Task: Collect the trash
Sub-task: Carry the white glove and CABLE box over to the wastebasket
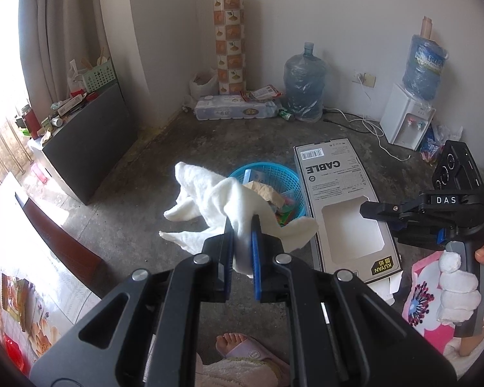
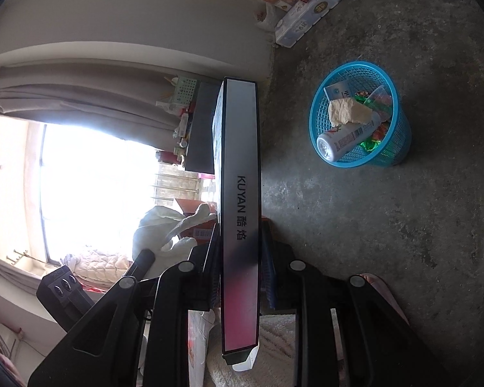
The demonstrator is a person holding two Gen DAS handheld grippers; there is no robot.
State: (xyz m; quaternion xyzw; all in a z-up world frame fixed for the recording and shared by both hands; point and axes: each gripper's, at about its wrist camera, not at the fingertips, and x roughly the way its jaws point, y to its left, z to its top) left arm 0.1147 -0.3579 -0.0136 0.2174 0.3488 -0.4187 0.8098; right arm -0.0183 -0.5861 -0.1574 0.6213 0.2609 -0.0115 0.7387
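My left gripper (image 1: 241, 225) is shut on a crumpled white cloth (image 1: 216, 200), held in the air just in front of a blue mesh basket (image 1: 284, 174) on the floor. My right gripper (image 2: 240, 225) is shut on a flat KUYAN cable box (image 2: 240, 167), seen edge-on there. In the left wrist view the box (image 1: 342, 206) hangs right of the basket, with the right gripper (image 1: 371, 209) at its right edge. The basket (image 2: 393, 148) holds a white bottle (image 2: 345, 138), crumpled paper (image 2: 345, 111) and wrappers. The cloth (image 2: 164, 229) also shows left of the box.
A bare concrete floor (image 1: 164, 148) lies around the basket. A black cabinet (image 1: 87, 142) stands left. A tissue pack (image 1: 235, 108), a patterned roll (image 1: 229, 42) and a water jug (image 1: 303, 87) line the far wall. A water dispenser (image 1: 406, 116) stands right. My slippered foot (image 1: 245, 348) is below.
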